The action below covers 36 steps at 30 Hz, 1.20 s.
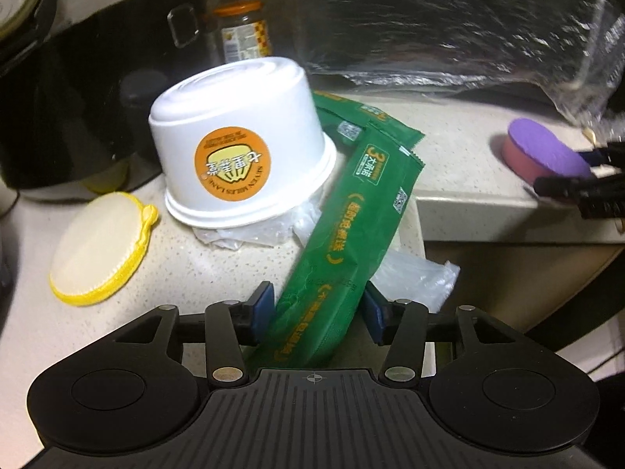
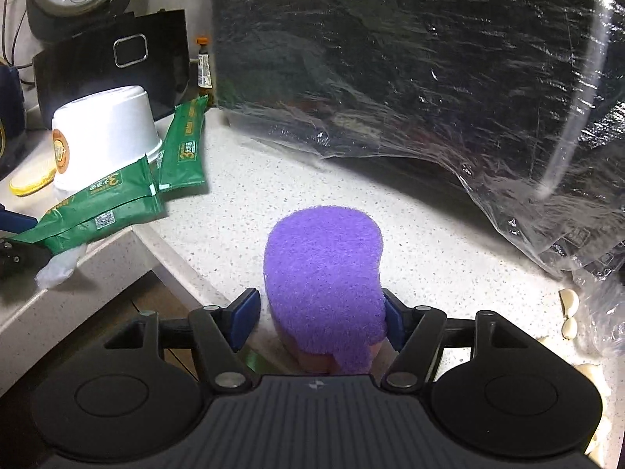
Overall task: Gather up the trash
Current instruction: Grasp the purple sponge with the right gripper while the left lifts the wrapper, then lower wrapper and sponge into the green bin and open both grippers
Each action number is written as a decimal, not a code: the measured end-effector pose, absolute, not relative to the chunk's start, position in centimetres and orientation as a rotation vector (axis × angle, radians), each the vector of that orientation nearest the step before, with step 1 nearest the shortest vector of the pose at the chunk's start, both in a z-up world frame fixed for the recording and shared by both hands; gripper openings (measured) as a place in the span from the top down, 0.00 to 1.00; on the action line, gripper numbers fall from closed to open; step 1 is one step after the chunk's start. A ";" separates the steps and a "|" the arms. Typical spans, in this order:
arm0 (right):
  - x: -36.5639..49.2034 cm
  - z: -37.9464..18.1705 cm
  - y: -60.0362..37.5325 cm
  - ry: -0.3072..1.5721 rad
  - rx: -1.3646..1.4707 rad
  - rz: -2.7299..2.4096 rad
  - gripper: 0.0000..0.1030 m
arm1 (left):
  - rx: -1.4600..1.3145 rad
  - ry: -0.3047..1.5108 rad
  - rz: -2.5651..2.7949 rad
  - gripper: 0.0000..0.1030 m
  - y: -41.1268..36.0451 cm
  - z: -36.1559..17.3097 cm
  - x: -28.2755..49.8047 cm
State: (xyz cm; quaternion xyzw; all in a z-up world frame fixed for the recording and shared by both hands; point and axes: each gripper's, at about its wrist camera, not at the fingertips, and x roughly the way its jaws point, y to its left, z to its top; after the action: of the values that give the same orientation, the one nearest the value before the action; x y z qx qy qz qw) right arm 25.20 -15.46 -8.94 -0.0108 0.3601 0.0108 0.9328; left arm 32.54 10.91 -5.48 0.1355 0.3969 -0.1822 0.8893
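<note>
A long green wrapper [image 1: 343, 242] lies over the counter's corner and runs between the fingers of my left gripper [image 1: 316, 308]; the jaws stand open around it, a gap on each side. A second green wrapper [image 1: 351, 117] lies behind it by an upturned white paper cup [image 1: 242, 136] with an orange sticker, over crumpled clear plastic [image 1: 258, 230]. My right gripper [image 2: 318, 320] is open around a purple-topped pink sponge [image 2: 324, 273]; the right pad touches it, the left pad stands off. The cup [image 2: 109, 133] and wrappers [image 2: 97, 211] show at the left of the right wrist view.
A yellow-rimmed round scrubber [image 1: 97, 250] lies left of the cup. A black appliance [image 1: 78, 109] and a sauce jar [image 1: 244, 31] stand behind. A large clear plastic bag [image 2: 429, 78] covers the back. Garlic cloves [image 2: 568, 312] lie at right. The counter edge [image 2: 164, 258] forms an inside corner.
</note>
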 end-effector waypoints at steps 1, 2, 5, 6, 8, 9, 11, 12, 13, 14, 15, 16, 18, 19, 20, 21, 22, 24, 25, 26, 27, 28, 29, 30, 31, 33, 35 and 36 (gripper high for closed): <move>24.9 -8.8 -15.6 0.733 -0.014 0.022 0.35 | 0.264 0.830 -0.381 0.46 11.0 -5.5 32.8; 24.7 -8.7 -15.7 0.730 -0.001 0.023 0.34 | 0.251 0.837 -0.383 0.46 11.1 -5.5 32.9; 24.6 -8.3 -16.0 0.720 0.031 0.021 0.32 | 0.255 0.845 -0.392 0.47 11.0 -5.4 33.1; 24.6 -8.1 -16.1 0.709 0.034 0.018 0.32 | 0.252 0.849 -0.392 0.48 11.0 -5.3 33.0; 24.7 -7.7 -16.3 0.680 0.029 0.000 0.32 | 0.250 0.849 -0.387 0.50 11.1 -5.3 32.9; 24.8 -7.5 -16.4 0.669 0.027 -0.008 0.32 | 0.242 0.843 -0.379 0.54 11.2 -5.3 32.8; 25.4 -7.1 -16.6 0.659 0.040 -0.007 0.30 | 0.204 0.830 -0.375 0.62 11.4 -5.4 32.5; 25.8 -7.1 -16.8 0.661 0.050 -0.004 0.30 | 0.183 0.826 -0.376 0.67 11.5 -5.4 32.4; 26.4 -7.2 -17.0 0.670 0.064 -0.005 0.30 | 0.160 0.824 -0.377 0.69 11.7 -5.4 32.3; 27.1 -7.3 -17.1 0.685 0.081 -0.009 0.30 | 0.141 0.819 -0.376 0.71 11.9 -5.3 32.2; 27.5 -7.4 -17.3 0.697 0.099 -0.001 0.30 | 0.127 0.808 -0.375 0.75 12.0 -5.2 31.9; 28.0 -7.6 -17.4 0.712 0.122 0.012 0.31 | 0.124 0.795 -0.371 0.77 12.1 -5.1 31.7; 28.3 -7.6 -17.5 0.723 0.148 0.009 0.35 | 0.117 0.756 -0.363 0.78 12.3 -4.7 30.9; 28.2 -7.4 -17.4 0.720 0.149 0.019 0.35 | 0.098 0.738 -0.364 0.78 12.5 -4.3 30.6; 28.1 -7.3 -17.4 0.719 0.150 0.031 0.36 | 0.073 0.722 -0.364 0.78 12.9 -4.0 30.2; 28.0 -7.1 -17.3 0.717 0.150 0.040 0.36 | 0.049 0.702 -0.364 0.78 13.2 -3.5 29.9; 27.8 -7.0 -17.2 0.714 0.144 0.045 0.36 | 0.024 0.683 -0.365 0.79 13.5 -3.1 29.5; 27.3 -6.6 -17.0 0.707 0.140 0.045 0.36 | -0.026 0.647 -0.370 0.79 14.1 -2.1 28.9; 26.9 -6.2 -17.0 0.698 0.149 0.046 0.36 | -0.056 0.625 -0.372 0.79 14.4 -1.6 28.5; 26.4 -5.6 -16.9 0.681 0.166 0.048 0.36 | -0.085 0.603 -0.376 0.79 14.7 -1.0 28.2; 25.9 -5.1 -17.0 0.669 0.178 0.048 0.36 | -0.115 0.580 -0.379 0.79 15.0 -0.4 27.9; 25.2 -4.5 -16.9 0.654 0.190 0.049 0.36 | -0.148 0.558 -0.385 0.79 15.3 0.1 27.6; 24.3 -3.9 -16.8 0.636 0.204 0.053 0.36 | -0.173 0.539 -0.392 0.79 15.6 0.5 27.5; 23.6 -3.4 -16.7 0.625 0.213 0.060 0.36 | -0.199 0.519 -0.401 0.79 15.8 0.9 27.2; 22.9 -2.9 -16.4 0.614 0.221 0.068 0.36 | -0.222 0.505 -0.414 0.79 15.9 1.2 27.1; 21.2 -2.4 -15.8 0.606 0.228 0.075 0.36 | -0.270 0.488 -0.455 0.79 16.0 1.5 26.7; 19.5 -2.3 -15.0 0.613 0.220 0.064 0.36 | -0.301 0.488 -0.510 0.79 15.5 1.5 26.6; 18.6 -2.3 -14.7 0.618 0.214 0.055 0.36 | -0.309 0.491 -0.538 0.79 15.1 1.5 26.5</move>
State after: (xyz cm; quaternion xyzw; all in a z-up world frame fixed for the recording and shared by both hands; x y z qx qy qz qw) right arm 18.59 -14.65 -2.30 0.1049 0.3035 0.0272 0.9467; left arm 26.54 15.09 1.52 -0.1503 0.2391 -0.2622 0.9228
